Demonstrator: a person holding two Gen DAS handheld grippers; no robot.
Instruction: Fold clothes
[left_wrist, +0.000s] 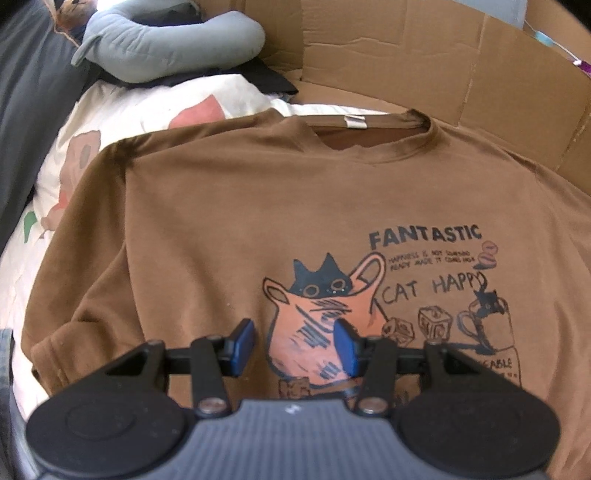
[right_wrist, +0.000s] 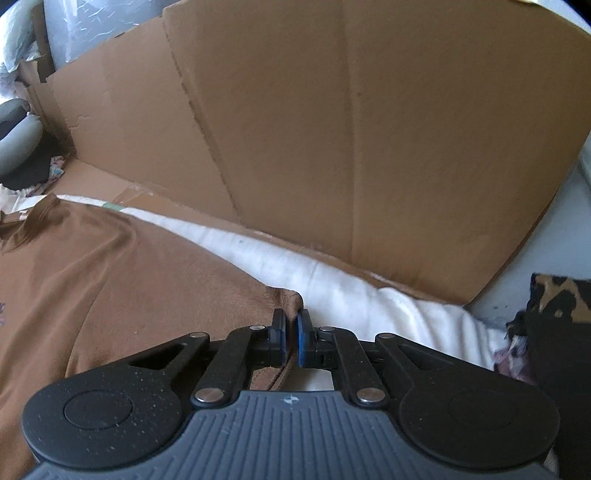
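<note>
A brown T-shirt (left_wrist: 229, 206) is spread print-up on the bed (left_wrist: 110, 110), collar far, hem near; its right sleeve edge is pinched in the closed right claw (right_wrist: 291, 338); the left claw (left_wrist: 295, 341) is held half-open, empty, above the chest print, the left sleeve lying further left.

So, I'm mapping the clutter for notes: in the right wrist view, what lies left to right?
Grey cushion → brown T-shirt → right gripper pinching its edge → white bedding → dark patterned fabric.

T-shirt (left_wrist: 229, 206) hem cut off, small print unreadable
</note>
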